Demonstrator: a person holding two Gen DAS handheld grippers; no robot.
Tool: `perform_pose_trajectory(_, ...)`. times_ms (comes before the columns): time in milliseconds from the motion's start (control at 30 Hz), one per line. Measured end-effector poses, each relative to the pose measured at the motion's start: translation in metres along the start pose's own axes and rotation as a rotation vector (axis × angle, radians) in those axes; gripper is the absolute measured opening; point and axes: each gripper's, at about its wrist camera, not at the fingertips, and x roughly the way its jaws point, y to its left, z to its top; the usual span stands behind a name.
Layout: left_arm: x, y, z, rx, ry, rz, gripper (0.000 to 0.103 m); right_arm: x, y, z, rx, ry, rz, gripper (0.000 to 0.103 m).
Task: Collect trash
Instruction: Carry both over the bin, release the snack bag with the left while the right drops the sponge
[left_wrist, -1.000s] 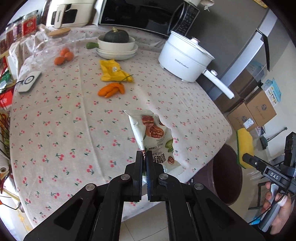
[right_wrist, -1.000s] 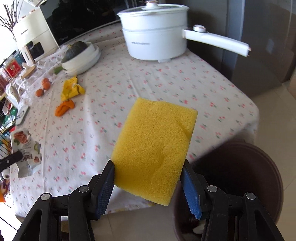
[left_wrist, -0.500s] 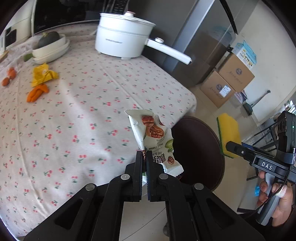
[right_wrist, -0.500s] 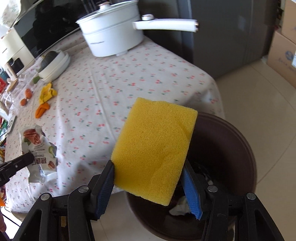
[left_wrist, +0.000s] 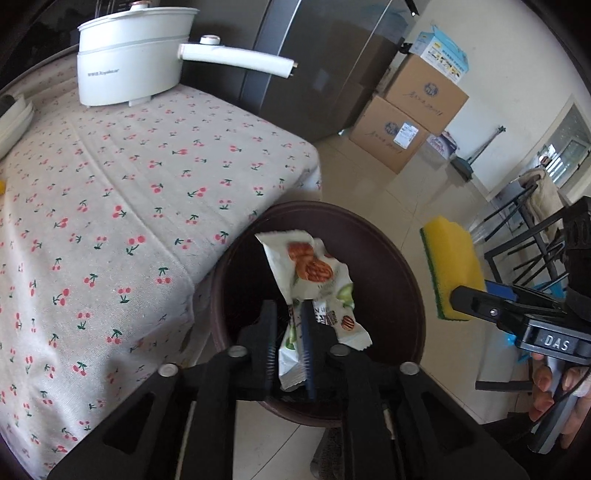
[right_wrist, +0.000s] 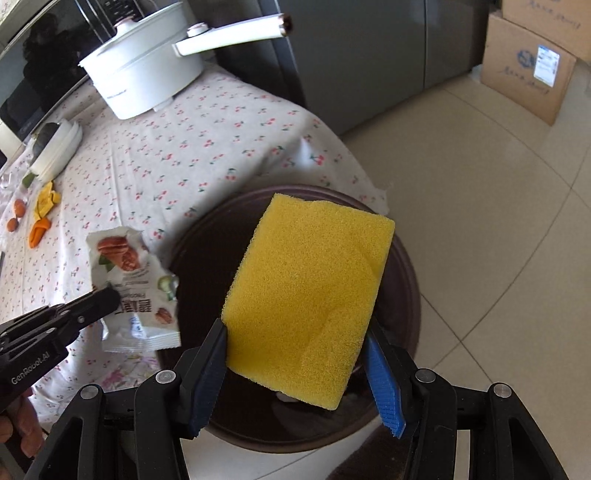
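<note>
Snack wrapper (left_wrist: 314, 273) between opening left hand-held gripper (left_wrist: 286, 332), above bin (left_wrist: 402, 280)

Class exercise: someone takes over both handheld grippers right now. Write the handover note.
Left gripper: jaws just opened, white pecan snack wrapper loose between them, above the round dark-brown bin.
Right gripper: shut on the yellow rectangular sponge, also above the bin.
Done: both items carried off the cherry-print tablecloth.
Left: drop both; orange peels remain on the cloth.
</note>
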Motion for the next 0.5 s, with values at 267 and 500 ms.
perform_pose_trajectory(267, 0.003, 0.010, 0.006, -0.034, -0.010, 0.071, 0.073, 0.002, -0.013, 0.002, 0.010, 0.007, -0.016, 0.061)
perform_pose_trajectory(500, -0.006, 0.021, 0.003, -0.039, 0.009, 0.119, 0.087, 0.006, -0.008, 0.003, 0.001, 0.014, -0.022, 0.063)
